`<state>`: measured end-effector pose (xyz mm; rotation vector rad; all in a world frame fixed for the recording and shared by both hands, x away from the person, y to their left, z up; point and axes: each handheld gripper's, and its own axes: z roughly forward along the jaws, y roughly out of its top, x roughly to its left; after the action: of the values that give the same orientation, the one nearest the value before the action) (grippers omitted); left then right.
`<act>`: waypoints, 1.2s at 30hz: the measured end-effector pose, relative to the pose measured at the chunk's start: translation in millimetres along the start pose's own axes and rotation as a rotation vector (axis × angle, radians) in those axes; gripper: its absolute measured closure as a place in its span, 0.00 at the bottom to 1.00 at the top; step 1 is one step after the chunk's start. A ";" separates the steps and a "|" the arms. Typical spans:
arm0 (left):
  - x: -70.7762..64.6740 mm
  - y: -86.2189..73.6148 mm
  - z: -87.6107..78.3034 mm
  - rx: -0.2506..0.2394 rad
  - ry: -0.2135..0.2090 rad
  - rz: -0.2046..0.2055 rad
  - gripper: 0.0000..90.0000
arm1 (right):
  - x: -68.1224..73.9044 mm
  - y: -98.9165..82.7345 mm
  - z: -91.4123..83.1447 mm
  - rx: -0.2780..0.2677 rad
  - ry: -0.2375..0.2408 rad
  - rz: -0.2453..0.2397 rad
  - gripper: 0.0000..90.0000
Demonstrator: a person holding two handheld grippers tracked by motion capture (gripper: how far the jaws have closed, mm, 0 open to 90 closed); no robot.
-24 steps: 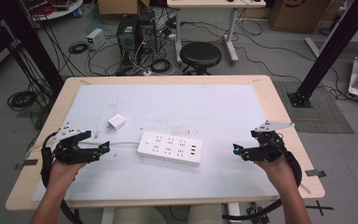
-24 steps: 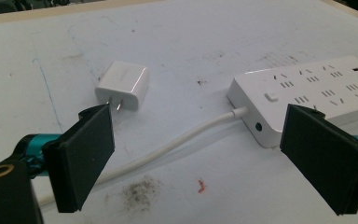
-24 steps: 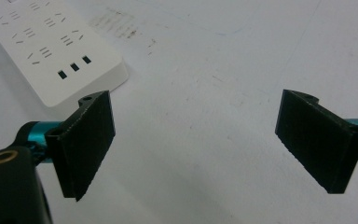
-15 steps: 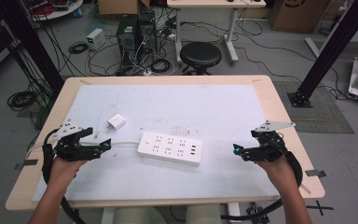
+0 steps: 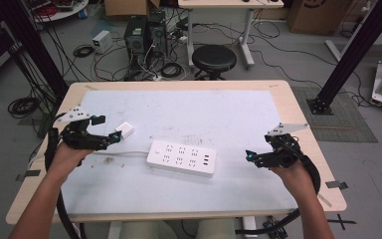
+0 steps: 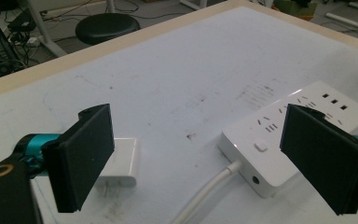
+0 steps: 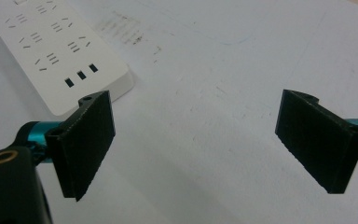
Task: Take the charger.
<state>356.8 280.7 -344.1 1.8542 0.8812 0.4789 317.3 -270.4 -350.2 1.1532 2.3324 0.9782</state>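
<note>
Holding your left gripper [image 5: 110,141] with jaws spread and empty, you have it just beside the white plug adapter [image 5: 125,130]. The white power strip [image 5: 180,158] lies mid-table [image 5: 229,114], its cord [image 5: 124,153] trailing left. Your right gripper [image 5: 250,157] hovers nearby, released, empty.

Grey floor [image 5: 258,59] lay beyond the wood-edged table [image 5: 179,85]. Far centre: black round stool [image 5: 214,59], white desk legs [image 5: 248,35]. Far left: computer towers [image 5: 144,32] among tangled cables [image 5: 82,50]. Black frame strut [image 5: 353,50] stood right.
</note>
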 end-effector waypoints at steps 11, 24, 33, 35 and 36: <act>29.8 -3.6 16.1 0.001 0.104 -0.036 0.12 | -2.6 3.0 4.0 0.016 0.004 -0.012 0.13; 45.0 -16.4 47.7 0.109 0.035 -0.021 0.12 | -6.1 2.5 10.8 0.044 0.003 -0.002 0.13; 59.0 -31.3 72.3 0.212 0.075 -0.041 0.12 | -8.5 0.4 17.0 0.064 0.003 0.004 0.13; 60.8 -34.6 78.0 0.223 0.067 -0.045 0.12 | -9.7 -0.3 17.8 0.062 0.003 -0.001 0.13; 60.7 -35.9 80.6 0.227 0.065 -0.047 0.12 | -9.4 -0.8 18.0 0.067 0.003 0.009 0.13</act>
<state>437.1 285.9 -414.8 2.0269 1.0567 0.4259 333.0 -270.6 -363.1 1.1889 2.3809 0.9119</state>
